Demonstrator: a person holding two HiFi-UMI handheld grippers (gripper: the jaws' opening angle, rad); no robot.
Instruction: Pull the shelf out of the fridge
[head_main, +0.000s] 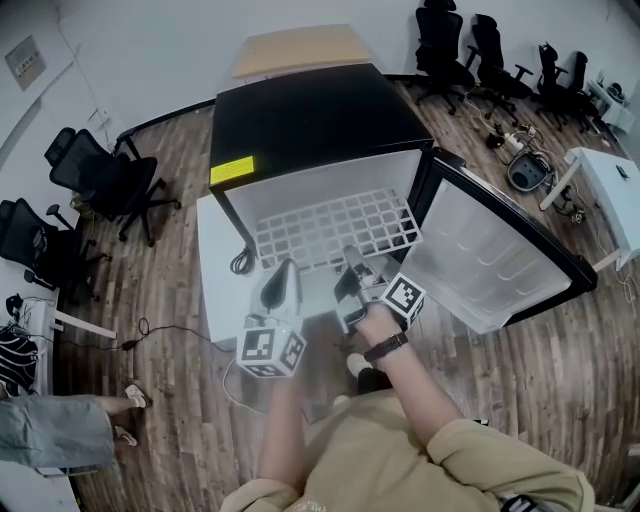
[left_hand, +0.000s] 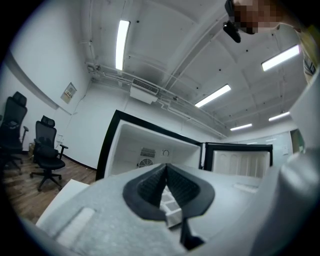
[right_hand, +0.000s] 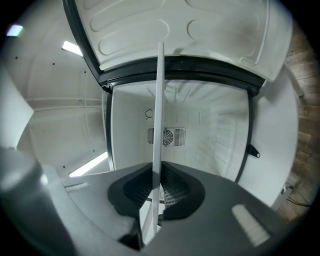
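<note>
A black mini fridge (head_main: 310, 125) stands with its door (head_main: 490, 255) swung open to the right. Its white wire-grid shelf (head_main: 335, 228) sticks out of the front opening, lying flat. My left gripper (head_main: 283, 268) is at the shelf's front left edge; in the left gripper view it (left_hand: 165, 174) is shut, with a piece of white grid (left_hand: 170, 210) between the pads. At the front right edge is my right gripper (head_main: 352, 262). Its own view shows the shelf (right_hand: 160, 110) edge-on as a thin white strip clamped in the gripper (right_hand: 159, 182), with the fridge's back wall and fan (right_hand: 166, 136) beyond.
The fridge sits on a low white platform (head_main: 212, 270) with a cable (head_main: 240, 262) at its left front corner. Black office chairs stand left (head_main: 110, 180) and at the back right (head_main: 460, 50). A white table (head_main: 610, 190) is at right. A person's legs (head_main: 60, 425) show at lower left.
</note>
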